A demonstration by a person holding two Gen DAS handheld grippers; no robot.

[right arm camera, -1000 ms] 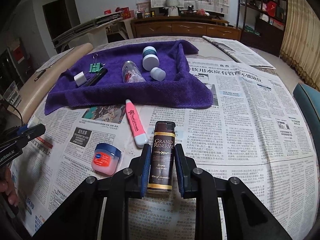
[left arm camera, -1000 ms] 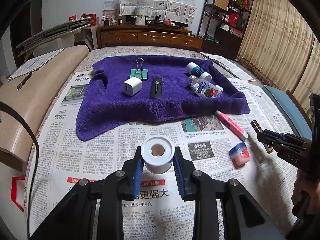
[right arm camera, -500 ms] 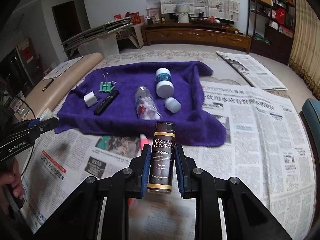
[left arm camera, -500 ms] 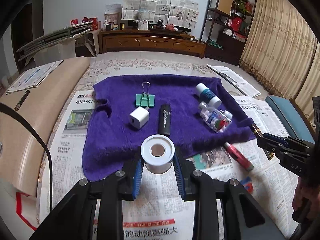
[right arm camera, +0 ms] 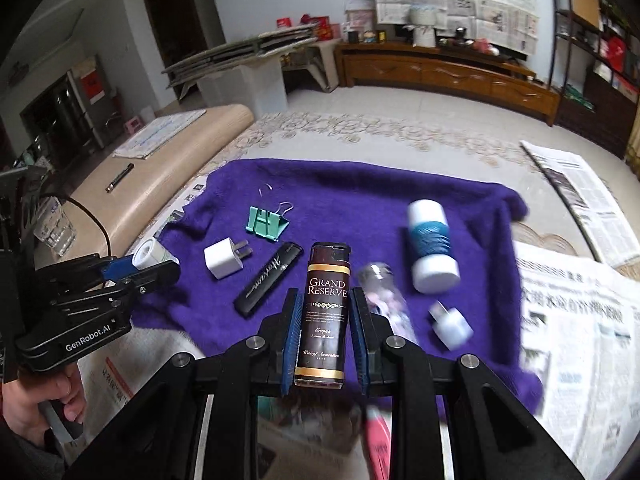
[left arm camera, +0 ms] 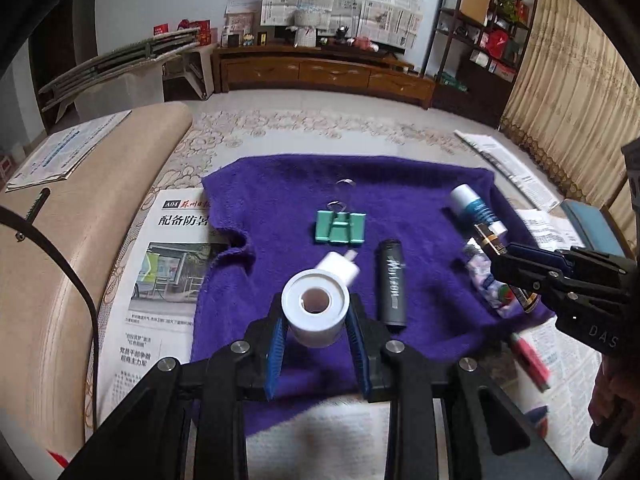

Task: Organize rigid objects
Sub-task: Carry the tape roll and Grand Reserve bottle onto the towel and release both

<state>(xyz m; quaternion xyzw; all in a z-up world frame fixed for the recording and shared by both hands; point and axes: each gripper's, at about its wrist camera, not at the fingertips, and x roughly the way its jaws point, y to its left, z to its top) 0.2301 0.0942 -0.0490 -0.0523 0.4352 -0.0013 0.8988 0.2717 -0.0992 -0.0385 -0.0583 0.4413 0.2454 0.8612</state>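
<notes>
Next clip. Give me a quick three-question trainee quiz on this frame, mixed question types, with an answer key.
1. True or false: the left gripper is shut on a white tape roll.
2. Multiple choice: what does the right gripper hold? A) a pink tube B) a brown lighter labelled Grand Reserve C) a white charger plug
3. Fill in: the green binder clip, the black lighter and the white charger plug all lie on the ____ towel.

Key:
1. True; the blue pads press on both its sides.
2. B
3. purple
</notes>
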